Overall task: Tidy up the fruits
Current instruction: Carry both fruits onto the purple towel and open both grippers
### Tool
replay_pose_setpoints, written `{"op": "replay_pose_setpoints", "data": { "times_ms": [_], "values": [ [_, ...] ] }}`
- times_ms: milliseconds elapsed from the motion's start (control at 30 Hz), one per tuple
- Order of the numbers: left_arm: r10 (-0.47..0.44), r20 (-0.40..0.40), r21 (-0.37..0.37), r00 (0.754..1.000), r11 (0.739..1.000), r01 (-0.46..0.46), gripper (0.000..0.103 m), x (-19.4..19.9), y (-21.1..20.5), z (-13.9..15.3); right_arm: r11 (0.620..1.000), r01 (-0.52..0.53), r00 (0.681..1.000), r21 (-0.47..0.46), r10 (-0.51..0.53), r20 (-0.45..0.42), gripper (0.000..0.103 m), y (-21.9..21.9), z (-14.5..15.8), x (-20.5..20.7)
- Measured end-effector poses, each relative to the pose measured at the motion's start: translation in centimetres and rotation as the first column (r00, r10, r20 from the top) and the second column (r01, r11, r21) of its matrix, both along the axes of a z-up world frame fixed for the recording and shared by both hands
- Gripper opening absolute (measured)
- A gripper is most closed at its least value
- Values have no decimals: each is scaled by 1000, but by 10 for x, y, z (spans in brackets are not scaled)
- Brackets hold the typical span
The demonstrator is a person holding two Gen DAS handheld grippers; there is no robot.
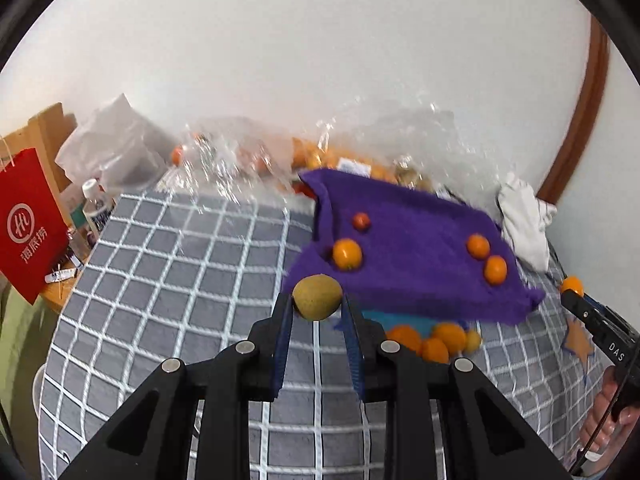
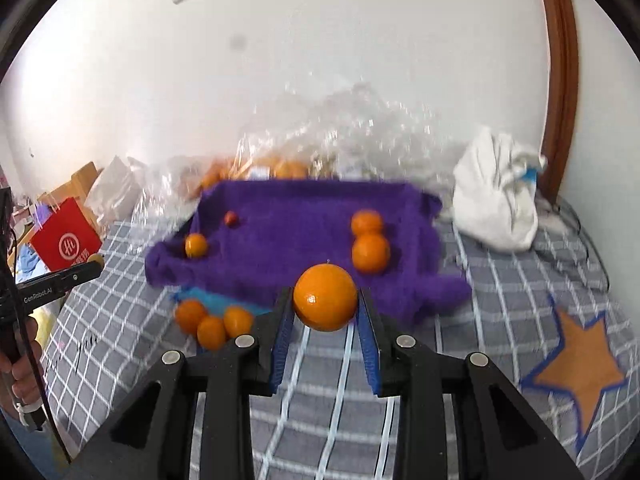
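Left gripper [image 1: 317, 300] jaws are clamped on a kiwi [image 1: 317, 297], right gripper [image 2: 325, 304] jaws on an orange [image 2: 325, 302]; the purple cloth [image 2: 304, 240] lies just ahead, toward the bed's far edge.

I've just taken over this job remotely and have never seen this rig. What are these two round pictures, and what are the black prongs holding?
No robot here: a person carries two handheld grippers, each with a fisheye camera looking along its fingers. The left gripper is shut on a brownish-green fruit, maybe a kiwi. The right gripper is shut on an orange. Beyond lies a purple towel with small oranges on it, on a grey checked cloth, with clear plastic bags behind.
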State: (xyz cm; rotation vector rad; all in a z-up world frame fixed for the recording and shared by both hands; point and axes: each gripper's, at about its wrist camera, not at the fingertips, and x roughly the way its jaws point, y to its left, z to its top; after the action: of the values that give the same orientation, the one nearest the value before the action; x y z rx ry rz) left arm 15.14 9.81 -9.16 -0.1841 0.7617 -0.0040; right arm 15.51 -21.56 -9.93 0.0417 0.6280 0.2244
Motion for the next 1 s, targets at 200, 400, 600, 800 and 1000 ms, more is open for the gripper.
{"op": "replay_pose_setpoints", "data": {
  "times_ms": [200, 400, 600, 800, 1000],
  "values": [
    [46, 20, 17, 999, 999, -46, 24, 23, 8, 12, 1000, -15, 1000, 10, 15, 10, 31, 11, 13, 31],
    [58, 2, 28, 998, 998, -58, 24, 45, 6, 8, 1000, -29, 999, 8, 30, -23, 31, 24, 2, 63],
    [47, -22, 38, 999, 998, -46, 24, 71, 0, -1, 999, -36, 997, -10, 36, -71, 31, 32, -19, 96],
    [40, -25, 54, 999, 998, -39, 24, 94, -9, -8, 999, -44, 994, -5, 44, -103, 31, 34, -41, 116],
    [10, -45, 64, 999, 998, -8, 24, 110, -24, -21, 998, -69, 989, -6, 67, -134, 31, 37, -55, 123]
  ]
}}
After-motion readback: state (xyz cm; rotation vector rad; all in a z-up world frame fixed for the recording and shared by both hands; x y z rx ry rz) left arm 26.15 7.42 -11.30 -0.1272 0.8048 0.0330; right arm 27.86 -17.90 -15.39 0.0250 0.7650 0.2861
